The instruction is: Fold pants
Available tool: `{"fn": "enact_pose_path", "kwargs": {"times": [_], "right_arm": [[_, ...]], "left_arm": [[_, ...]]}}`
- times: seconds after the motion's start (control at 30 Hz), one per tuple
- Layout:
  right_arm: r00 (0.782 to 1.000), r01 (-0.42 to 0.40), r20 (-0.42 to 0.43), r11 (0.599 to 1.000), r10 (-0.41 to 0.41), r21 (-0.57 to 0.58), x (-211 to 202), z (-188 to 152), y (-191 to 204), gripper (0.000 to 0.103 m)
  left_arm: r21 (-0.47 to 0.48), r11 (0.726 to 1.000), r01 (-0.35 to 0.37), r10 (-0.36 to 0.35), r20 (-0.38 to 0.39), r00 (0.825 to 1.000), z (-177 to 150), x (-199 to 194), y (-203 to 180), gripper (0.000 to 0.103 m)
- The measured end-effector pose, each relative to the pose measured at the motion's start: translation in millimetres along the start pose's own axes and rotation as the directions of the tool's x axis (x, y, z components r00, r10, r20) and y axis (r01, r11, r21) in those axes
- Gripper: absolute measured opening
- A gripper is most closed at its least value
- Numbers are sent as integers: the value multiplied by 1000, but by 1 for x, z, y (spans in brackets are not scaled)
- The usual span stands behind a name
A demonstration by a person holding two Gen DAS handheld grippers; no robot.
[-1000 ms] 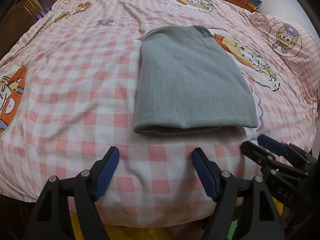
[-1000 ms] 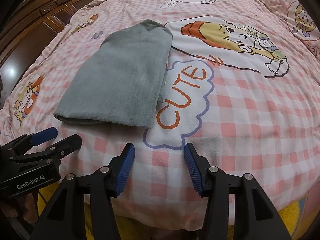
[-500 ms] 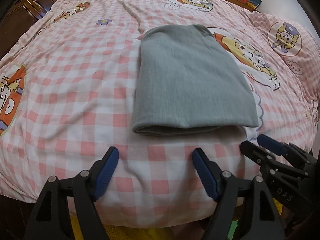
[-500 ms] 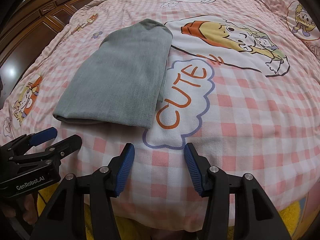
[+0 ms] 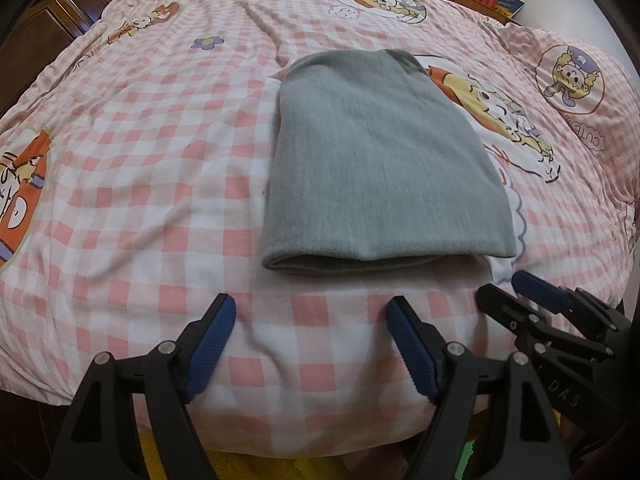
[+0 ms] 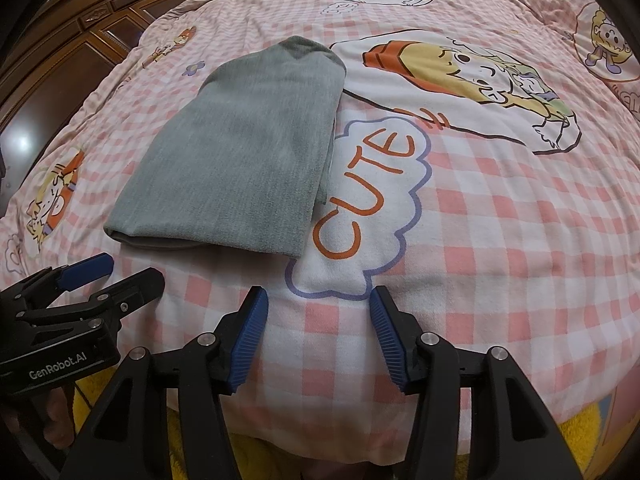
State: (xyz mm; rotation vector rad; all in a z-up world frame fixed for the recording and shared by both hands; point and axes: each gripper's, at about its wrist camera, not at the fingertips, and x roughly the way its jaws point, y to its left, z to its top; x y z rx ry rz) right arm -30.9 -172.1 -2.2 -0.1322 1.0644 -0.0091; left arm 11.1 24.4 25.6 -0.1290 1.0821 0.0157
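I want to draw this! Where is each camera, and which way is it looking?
Left wrist: sits on the left gripper, aimed down across the bed at the pants; its opening, empty fingers show, plus the right gripper beside it.
Right wrist: sits on the right gripper, aimed down at the bed, pants to its left; its open fingers and the left gripper show.
Both share the folded pants and the bed.
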Motion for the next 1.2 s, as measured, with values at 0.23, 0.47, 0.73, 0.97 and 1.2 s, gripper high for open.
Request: {"fn": "enact_pose_path", "kwargs": {"times": [0.23, 0.47, 0.73, 0.97, 1.2], "right_arm": [[1000, 1, 1, 1000, -1, 1, 0, 0, 1, 56], [1000, 2, 1, 1000, -2, -2, 2, 0, 1, 58], [1000, 3, 1, 1000, -3, -1, 2, 0, 1, 59], [1000, 2, 1, 1000, -2, -2, 2, 0, 1, 59], [1000, 2, 1, 1000, -2, -3, 2, 0, 1, 59]], "left_arm": [[-47, 997, 53, -53, -5, 999, 3, -1, 3, 92], [-37, 999, 11, -11, -15, 1000, 2, 3, 2, 92], [-39, 999, -9, 8, -9, 1000, 1, 2, 4, 92], [-42, 999, -6, 6, -8, 1000, 1, 2, 5, 92], [-44, 999, -9, 8, -9, 1000, 1, 0, 4, 92]]}}
